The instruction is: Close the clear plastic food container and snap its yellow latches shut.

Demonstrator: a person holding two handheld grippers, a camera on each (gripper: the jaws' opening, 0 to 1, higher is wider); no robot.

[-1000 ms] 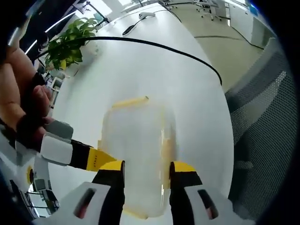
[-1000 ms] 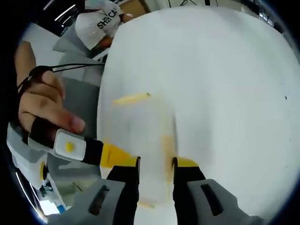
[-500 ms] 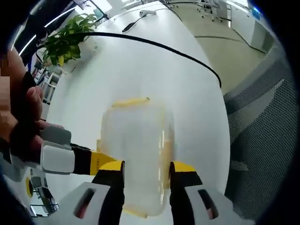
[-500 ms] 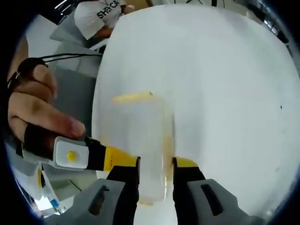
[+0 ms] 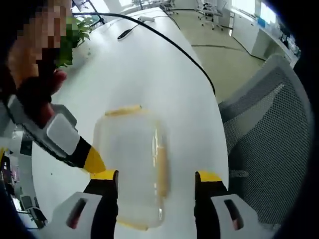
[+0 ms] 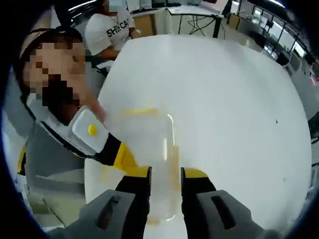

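White surface (image 5: 149, 64) (image 6: 224, 109): a broad rounded tabletop carrying the task object; a black cable (image 5: 174, 42) runs across its far part in the left gripper view, and a potted plant (image 5: 75, 35) stands at its far edge. Mesh office chair (image 5: 264, 129): grey, just beside the surface's edge. Seated person in a white printed shirt (image 6: 112, 30): at the far edge of the surface in the right gripper view.

Clear plastic food container (image 5: 130, 164) (image 6: 147, 159): rests on the surface, lid in place, directly ahead of both cameras. Yellow latches: one along the far short edge (image 5: 122, 110) (image 6: 138, 112), one along a long side (image 5: 161, 167) (image 6: 175, 164); whether they are snapped down cannot be told.

Left gripper (image 5: 155, 181): jaws apart, straddling the near end of the container, the gap wider than the box. Right gripper (image 6: 165, 178): jaws spaced narrowly over the container's near edge; contact cannot be told. Each view also shows the other gripper entering from the left, its yellow tip beside the container.
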